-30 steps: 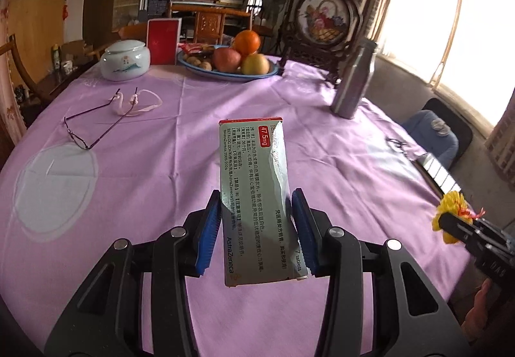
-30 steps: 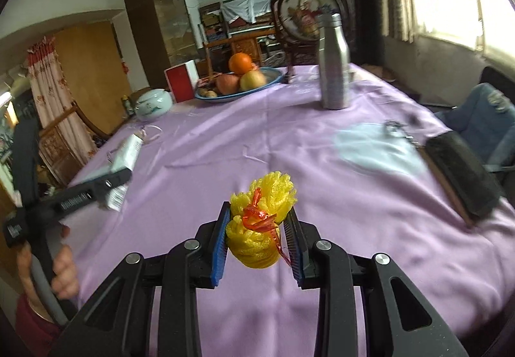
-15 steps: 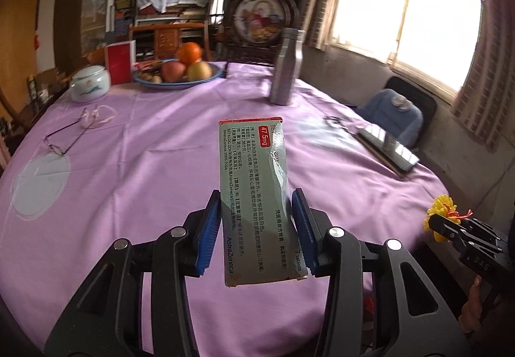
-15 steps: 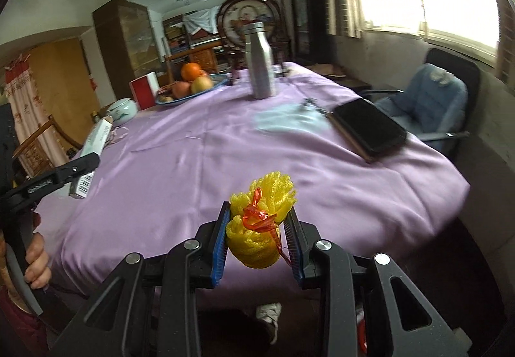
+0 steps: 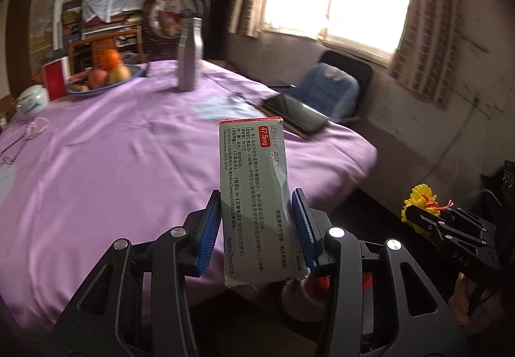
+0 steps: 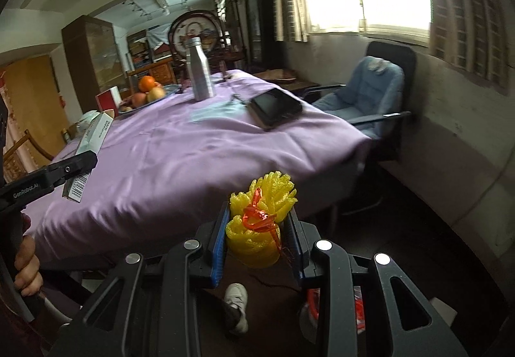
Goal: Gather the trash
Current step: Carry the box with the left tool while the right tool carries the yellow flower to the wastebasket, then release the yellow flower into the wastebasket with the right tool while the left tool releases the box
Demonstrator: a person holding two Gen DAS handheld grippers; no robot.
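I'm swinging both grippers off the table (image 5: pixel 96 164), tilted down (left gripper (image 5: pixel 257 230) clamping one box (image 5: pixel 254 196), right gripper (image 6: pixel 257 242) one yellow net (image 6: pixel 257 228)).

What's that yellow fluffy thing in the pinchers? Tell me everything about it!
The yellow foam net looks like soft, spongy mesh, the kind wrapped around fruit. It is bunched up, frilly on top, and tied at the middle with a thin red strip. The right gripper squeezes it between blue pads on both sides. It is held in the air past the table's edge, touching nothing else.
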